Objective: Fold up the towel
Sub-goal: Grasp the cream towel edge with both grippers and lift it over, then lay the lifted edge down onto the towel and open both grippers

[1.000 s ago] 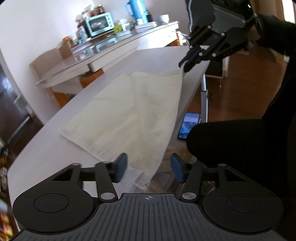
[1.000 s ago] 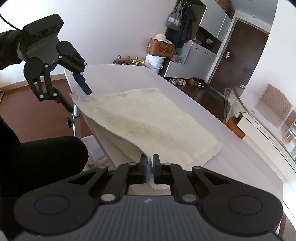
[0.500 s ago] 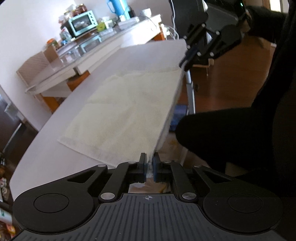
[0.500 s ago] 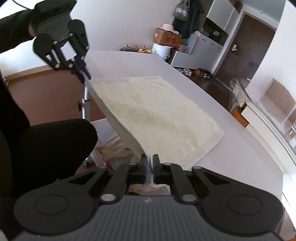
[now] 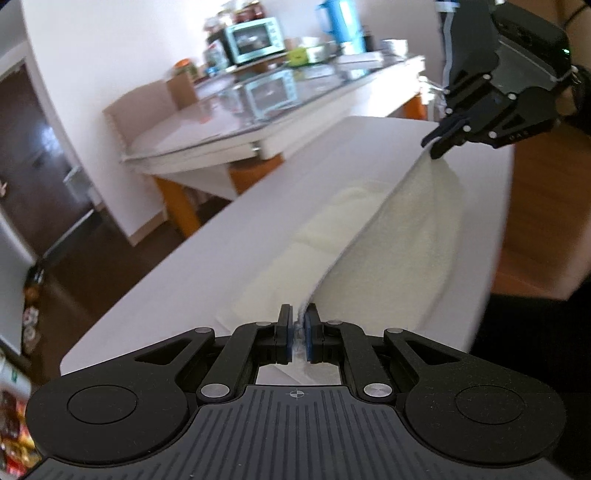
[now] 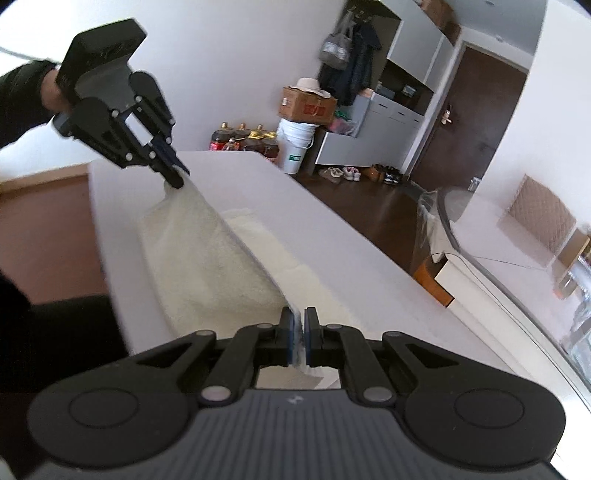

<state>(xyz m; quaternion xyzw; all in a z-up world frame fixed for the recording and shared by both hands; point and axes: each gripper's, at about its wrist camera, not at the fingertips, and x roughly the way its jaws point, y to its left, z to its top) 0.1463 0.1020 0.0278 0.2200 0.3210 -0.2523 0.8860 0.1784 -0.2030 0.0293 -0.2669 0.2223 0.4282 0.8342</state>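
A cream towel (image 5: 391,243) lies partly on the white table (image 5: 221,251). Its near long edge is lifted off the table and stretched taut between my two grippers. My left gripper (image 5: 299,332) is shut on one corner of that edge. My right gripper (image 6: 299,334) is shut on the other corner. The right gripper also shows in the left wrist view (image 5: 439,142) at the far end of the raised edge. The left gripper shows in the right wrist view (image 6: 173,173) likewise. The towel (image 6: 210,266) arches up, and its far half (image 6: 280,254) rests flat on the table.
A glass-topped counter (image 5: 229,122) with a teal toaster oven (image 5: 255,37) and blue kettle (image 5: 334,20) stands beyond the table. A white bucket (image 6: 297,146), bottles (image 6: 243,140) and shoes (image 6: 343,173) sit on the dark floor past the table's far end. The person's dark-clothed body (image 5: 535,332) is beside the table's near edge.
Both grippers have lifted the towel's hanging near edge up above the table and carried it over the tabletop. A second ago the left gripper was open; it then shut on its corner.
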